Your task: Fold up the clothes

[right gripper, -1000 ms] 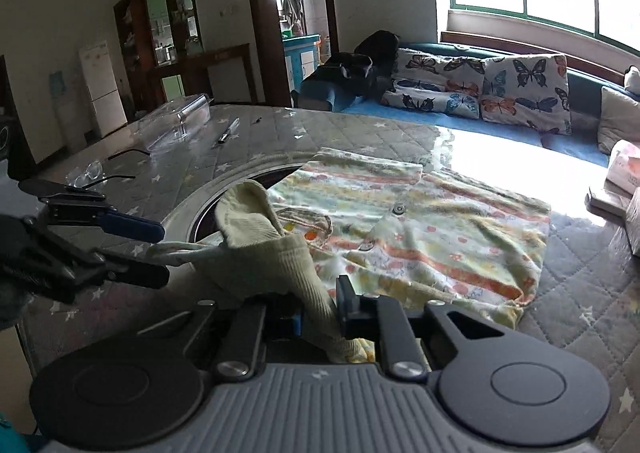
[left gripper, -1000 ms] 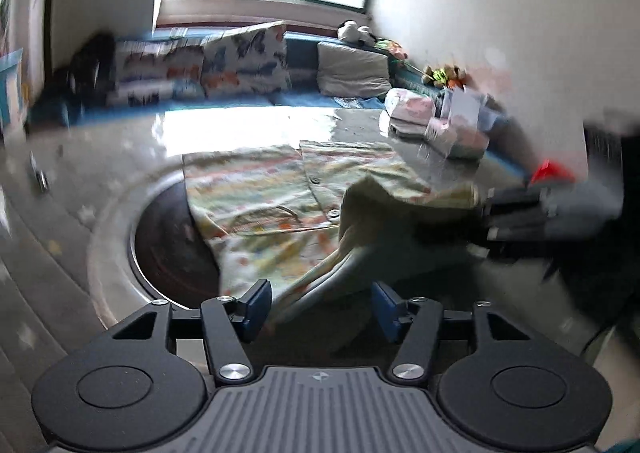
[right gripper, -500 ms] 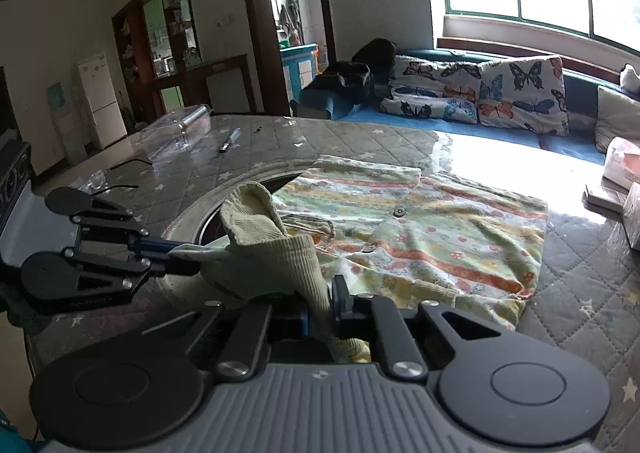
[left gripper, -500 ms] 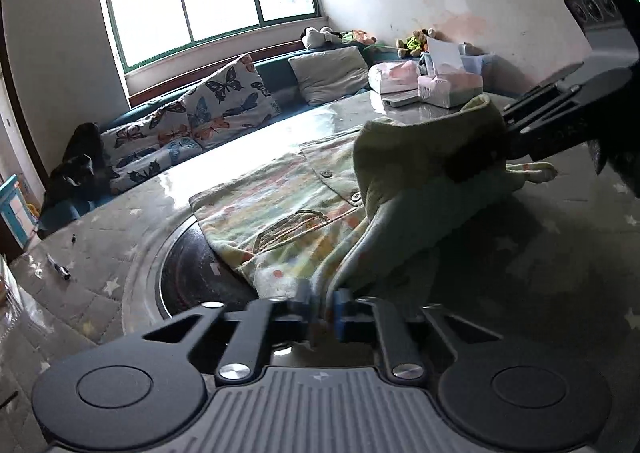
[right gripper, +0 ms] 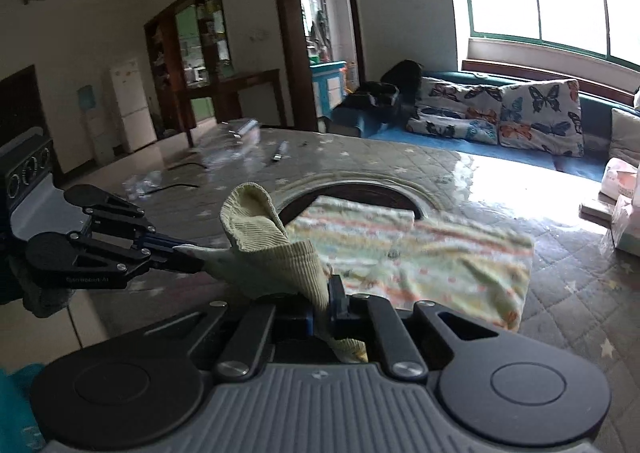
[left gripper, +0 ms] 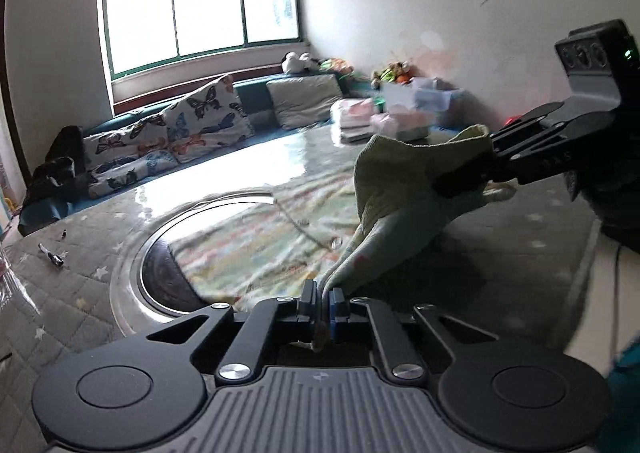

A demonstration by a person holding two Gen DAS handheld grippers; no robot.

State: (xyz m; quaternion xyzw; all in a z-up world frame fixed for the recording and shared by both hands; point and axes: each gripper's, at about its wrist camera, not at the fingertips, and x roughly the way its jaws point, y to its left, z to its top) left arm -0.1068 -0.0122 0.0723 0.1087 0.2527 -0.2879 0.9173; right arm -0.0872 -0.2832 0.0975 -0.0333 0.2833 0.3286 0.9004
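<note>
A small pastel-patterned shirt (left gripper: 256, 241) with pale green ribbed cuffs lies on the quilted table; it also shows in the right wrist view (right gripper: 420, 253). My left gripper (left gripper: 321, 303) is shut on the shirt's near edge. My right gripper (right gripper: 326, 303) is shut on the ribbed green part (right gripper: 272, 253) of the same shirt. Both hold that part lifted above the table, stretched between them. The right gripper shows in the left wrist view (left gripper: 472, 173), and the left gripper shows in the right wrist view (right gripper: 176, 253).
The table (left gripper: 80, 285) has a round dark inset with a metal rim (left gripper: 160, 273) partly under the shirt. A pen (right gripper: 278, 151) and clear plastic items (right gripper: 240, 129) lie at the far side. Boxes and bags (left gripper: 384, 117) stand at the table's far right. A cushioned bench (right gripper: 500, 113) is behind.
The left gripper closed on the shirt's edge. Both grippers have lifted the held part higher and pulled it towards the table's near edge; the shirt has slid along.
</note>
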